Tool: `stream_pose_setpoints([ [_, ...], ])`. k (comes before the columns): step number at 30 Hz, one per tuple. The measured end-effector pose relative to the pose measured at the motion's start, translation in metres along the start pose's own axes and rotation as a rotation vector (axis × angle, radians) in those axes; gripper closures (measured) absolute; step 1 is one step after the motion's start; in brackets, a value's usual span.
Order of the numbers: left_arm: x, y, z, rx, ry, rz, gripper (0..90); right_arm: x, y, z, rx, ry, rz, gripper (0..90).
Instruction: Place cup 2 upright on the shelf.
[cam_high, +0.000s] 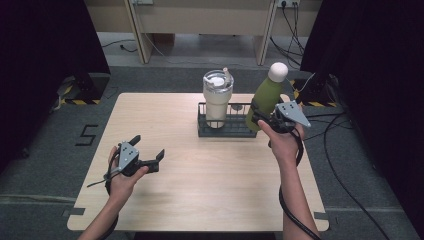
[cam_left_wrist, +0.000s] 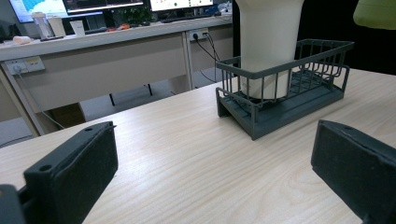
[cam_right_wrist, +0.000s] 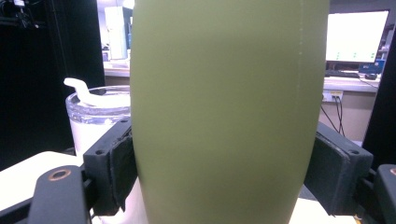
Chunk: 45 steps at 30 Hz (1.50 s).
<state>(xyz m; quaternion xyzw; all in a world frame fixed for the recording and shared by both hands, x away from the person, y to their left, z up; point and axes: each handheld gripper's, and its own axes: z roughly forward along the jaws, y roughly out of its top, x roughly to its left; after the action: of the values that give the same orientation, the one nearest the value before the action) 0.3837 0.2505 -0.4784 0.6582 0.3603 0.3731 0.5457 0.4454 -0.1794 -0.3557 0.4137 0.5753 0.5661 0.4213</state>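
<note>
An office-like lab: desks (cam_left_wrist: 107, 60) with monitors (cam_left_wrist: 105, 4) at 11 o'clock, black curtains (cam_high: 45, 45), taped floor.

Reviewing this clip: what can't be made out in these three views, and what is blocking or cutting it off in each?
- High view: the green bottle's base, behind the right gripper; whether it touches the rack is unclear.
- Left gripper view: the white tumbler's lid, cut off by the top edge; the bottle shows just as a corner.
- Right gripper view: the bottle's cap and base, past the frame edges; the rack lies behind the bottle.
</note>
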Motion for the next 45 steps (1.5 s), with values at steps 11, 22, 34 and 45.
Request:
stream_pose_setpoints([
  [11,-0.001,0.001,0.001,0.002,0.006,-0.007,0.0,0.001,0.004,0.008,-0.003,0.001,0.010,21.1],
  [22,0.000,0.000,0.001,0.007,0.014,-0.008,0.0,0.004,0.012,0.021,-0.009,0.007,0.005,21.1],
  [34,0.000,0.000,-0.005,0.000,0.017,-0.011,0.0,0.008,0.017,0.034,-0.006,0.008,0.005,21.1],
  [45,0.001,0.000,-0.006,-0.002,0.015,-0.010,0.0,0.008,0.017,0.048,0.010,-0.006,0.011,21.0],
])
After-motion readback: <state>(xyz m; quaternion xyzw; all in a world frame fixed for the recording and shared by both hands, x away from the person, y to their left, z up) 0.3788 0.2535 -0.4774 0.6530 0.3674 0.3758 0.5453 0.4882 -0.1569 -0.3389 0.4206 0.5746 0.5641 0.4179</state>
